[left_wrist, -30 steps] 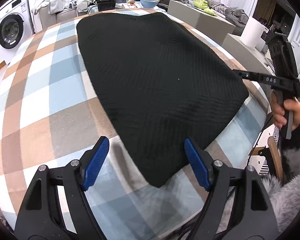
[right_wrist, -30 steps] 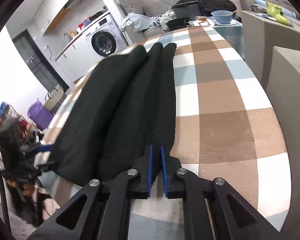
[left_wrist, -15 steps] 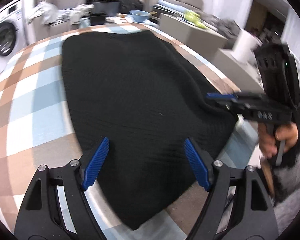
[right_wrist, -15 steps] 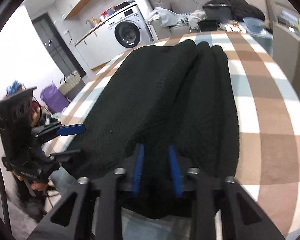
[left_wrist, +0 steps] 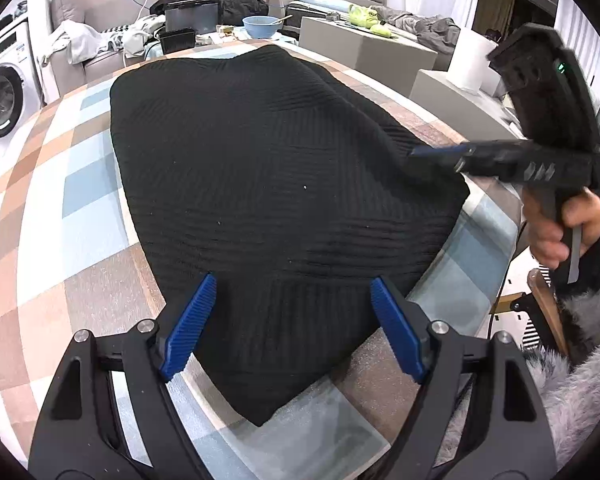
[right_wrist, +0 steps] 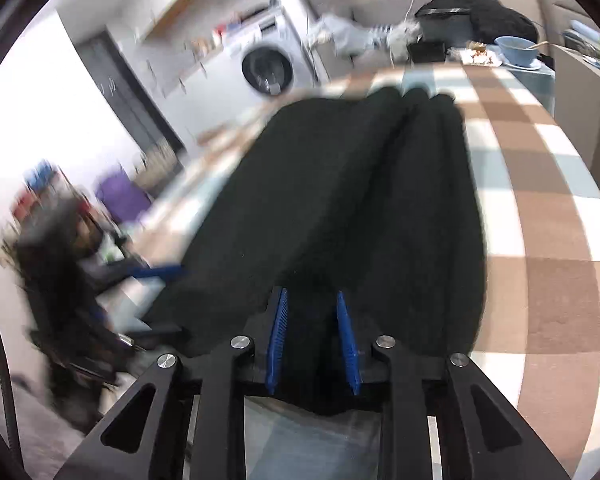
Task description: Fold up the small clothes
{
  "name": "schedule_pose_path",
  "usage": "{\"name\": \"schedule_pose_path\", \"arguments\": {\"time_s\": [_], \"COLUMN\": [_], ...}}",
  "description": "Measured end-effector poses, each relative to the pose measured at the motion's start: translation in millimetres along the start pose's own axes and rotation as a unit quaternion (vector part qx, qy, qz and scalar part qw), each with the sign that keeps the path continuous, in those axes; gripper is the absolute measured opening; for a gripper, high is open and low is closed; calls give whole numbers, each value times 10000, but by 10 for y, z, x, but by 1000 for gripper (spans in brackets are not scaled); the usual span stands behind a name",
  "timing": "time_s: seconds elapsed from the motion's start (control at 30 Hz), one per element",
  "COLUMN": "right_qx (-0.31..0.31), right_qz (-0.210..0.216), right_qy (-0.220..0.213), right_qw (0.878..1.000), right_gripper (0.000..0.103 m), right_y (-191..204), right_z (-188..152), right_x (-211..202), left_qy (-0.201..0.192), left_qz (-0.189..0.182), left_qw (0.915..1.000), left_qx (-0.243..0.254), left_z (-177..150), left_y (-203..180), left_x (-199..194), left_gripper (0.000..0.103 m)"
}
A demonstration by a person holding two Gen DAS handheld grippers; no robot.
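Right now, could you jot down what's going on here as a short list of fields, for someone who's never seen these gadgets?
garment: black knitted cloth, spread flat
surface: table with checked cover
left gripper: jaws wide open above the cloth's near corner, gripping nothing
right gripper: jaws have just been opening, a fold of the cloth's edge between them, pads not pressing it
holder: a person's hand on the right gripper's handle
background: washing machine, blue bowl

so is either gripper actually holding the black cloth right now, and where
Neither. The left gripper is wide open over its near corner. The right gripper has just been opening; the black cloth lies between its parted pads at the near edge, unpinched.
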State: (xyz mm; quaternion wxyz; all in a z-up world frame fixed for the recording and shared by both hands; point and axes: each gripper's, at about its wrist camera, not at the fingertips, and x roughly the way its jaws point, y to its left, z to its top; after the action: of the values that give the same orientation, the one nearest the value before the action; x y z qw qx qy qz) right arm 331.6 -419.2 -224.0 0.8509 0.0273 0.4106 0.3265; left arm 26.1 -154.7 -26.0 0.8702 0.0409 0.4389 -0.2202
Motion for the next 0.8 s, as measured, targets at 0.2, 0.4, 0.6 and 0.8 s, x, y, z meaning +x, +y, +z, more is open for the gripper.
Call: {"name": "schedule_pose_path", "arguments": {"time_s": [0.2, 0.4, 0.6, 0.8], "right_qx": [233, 936, 938, 629], "right_qz": [-34, -147, -128, -267], "right_qy": [-134, -231, -200, -114], "right_qw": [9996, 9952, 9953, 9976], "right_gripper": [38, 65, 65, 64], "right_y": [-239, -535, -539, -409], "right_z": [-18, -28, -34, 28], "right_x": [-153, -305, -246, -94], "left_qy": [-22, -173, -81, -115], "left_qz": [53, 33, 229, 222], "left_qw": [10000, 9965, 9817, 9822], "left_qx": [-9, -818, -1889, -1864], "left_z": [-82, -134, -147, -116], "left_y": [61, 462, 913, 899], "left_x": [-151, -312, -221, -132], "left_gripper": [78, 79, 78, 78]}}
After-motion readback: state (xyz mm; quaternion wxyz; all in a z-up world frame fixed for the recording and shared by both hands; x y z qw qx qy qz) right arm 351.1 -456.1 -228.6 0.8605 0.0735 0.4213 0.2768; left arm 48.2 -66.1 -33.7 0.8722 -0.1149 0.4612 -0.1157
